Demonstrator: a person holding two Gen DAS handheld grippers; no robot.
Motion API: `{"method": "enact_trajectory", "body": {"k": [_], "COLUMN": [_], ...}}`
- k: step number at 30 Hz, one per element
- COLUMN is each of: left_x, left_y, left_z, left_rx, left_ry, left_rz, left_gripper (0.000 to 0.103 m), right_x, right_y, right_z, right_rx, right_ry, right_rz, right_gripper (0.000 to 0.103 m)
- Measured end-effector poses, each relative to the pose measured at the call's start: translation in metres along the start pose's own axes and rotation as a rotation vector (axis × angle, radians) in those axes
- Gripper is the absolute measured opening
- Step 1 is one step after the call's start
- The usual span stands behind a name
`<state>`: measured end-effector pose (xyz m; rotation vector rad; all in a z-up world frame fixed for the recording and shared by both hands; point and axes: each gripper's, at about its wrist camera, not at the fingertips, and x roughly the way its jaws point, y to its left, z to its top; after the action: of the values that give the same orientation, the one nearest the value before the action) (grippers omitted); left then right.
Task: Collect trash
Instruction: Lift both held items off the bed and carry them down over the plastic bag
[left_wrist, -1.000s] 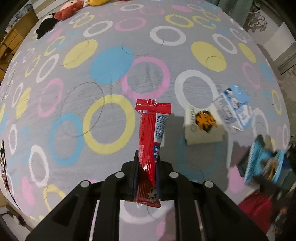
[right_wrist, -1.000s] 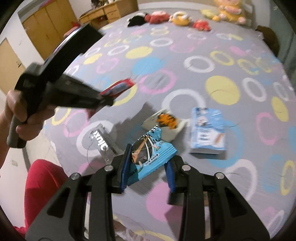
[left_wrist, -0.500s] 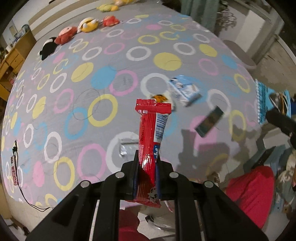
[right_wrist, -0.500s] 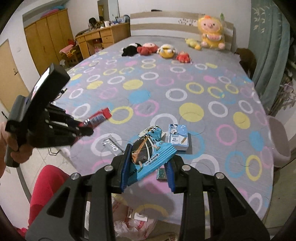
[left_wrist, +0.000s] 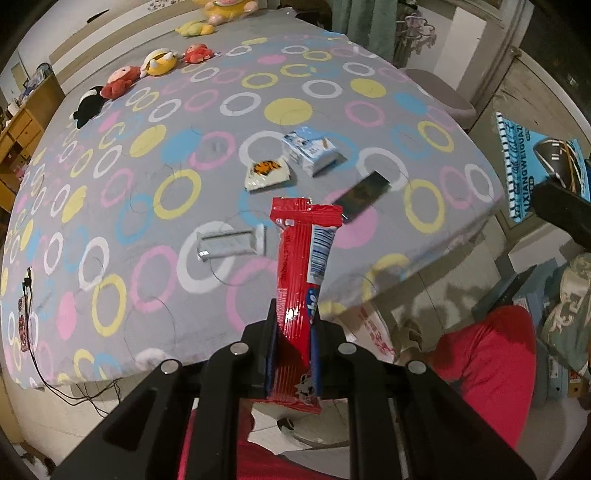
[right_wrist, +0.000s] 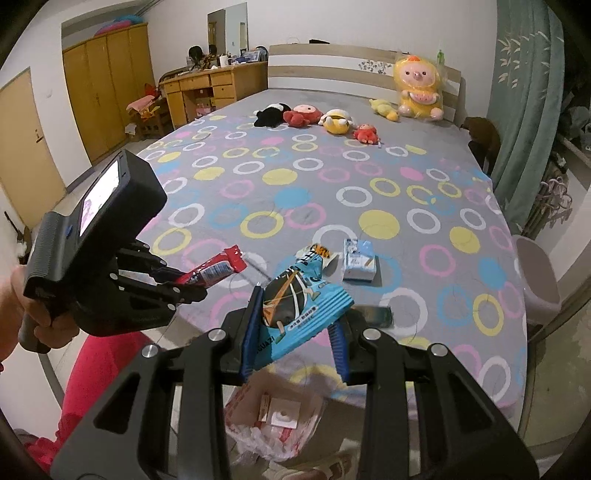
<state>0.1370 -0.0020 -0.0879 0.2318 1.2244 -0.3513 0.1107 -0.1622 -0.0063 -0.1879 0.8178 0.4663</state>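
Left gripper (left_wrist: 293, 354), left wrist view: jaws clenched on a red wrapper (left_wrist: 301, 280), which stands up from the pads toward 12 o'clock. Behind it the bed (left_wrist: 122, 206) with a ring-patterned cover. Loose on the cover: clear wrapper (left_wrist: 231, 243) at 10 o'clock of the red wrapper's top, white packet (left_wrist: 267, 173) at 11 o'clock, blue-white pack (left_wrist: 310, 149) at 12 o'clock, dark sachet (left_wrist: 364, 195) at 2 o'clock. Plush toys (left_wrist: 155, 64) line the far end. Blue snack bag (left_wrist: 535, 162) shows at the 3 o'clock edge, with dark gripper parts in front of it. Red clothing (left_wrist: 487, 365) at 4 o'clock.

Right gripper (right_wrist: 295, 336), right wrist view: jaws grasp the blue snack bag (right_wrist: 299, 302), held tilted, top toward 1 o'clock. Left gripper (right_wrist: 201, 282) sits at 9 o'clock, carried in a hand (right_wrist: 40, 314), red wrapper (right_wrist: 218, 267) sticking out of it toward 2 o'clock. Blue-white pack (right_wrist: 358, 264) and dark sachet (right_wrist: 376, 315) lie on the bed (right_wrist: 424, 192) beyond the bag. Plastic trash bag (right_wrist: 273, 424) on the floor at 6 o'clock, below the jaws, paper scraps inside.
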Motion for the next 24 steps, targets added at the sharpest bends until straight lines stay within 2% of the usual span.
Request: {"method": "enact_trajectory", "body": {"k": [16,24], "left_x": [0.015,0.035], "left_y": [-0.039,-0.051], "left_z": [-0.074,-0.095], "left_rx": [0.014,0.03], "left_ry": [0.024,0.047], "left_rz": [-0.049,-0.066], "left_gripper": [0.015,0.015], "right_x": [-0.017,-0.006], "right_y": [0.039,0.047], "right_z": [-0.076,-0.105], "right_rx": [0.052,0.07], "right_ry": [0.066,0.105], "right_rz": [0.038,0.029], "right_gripper": [0.033,0.033]}}
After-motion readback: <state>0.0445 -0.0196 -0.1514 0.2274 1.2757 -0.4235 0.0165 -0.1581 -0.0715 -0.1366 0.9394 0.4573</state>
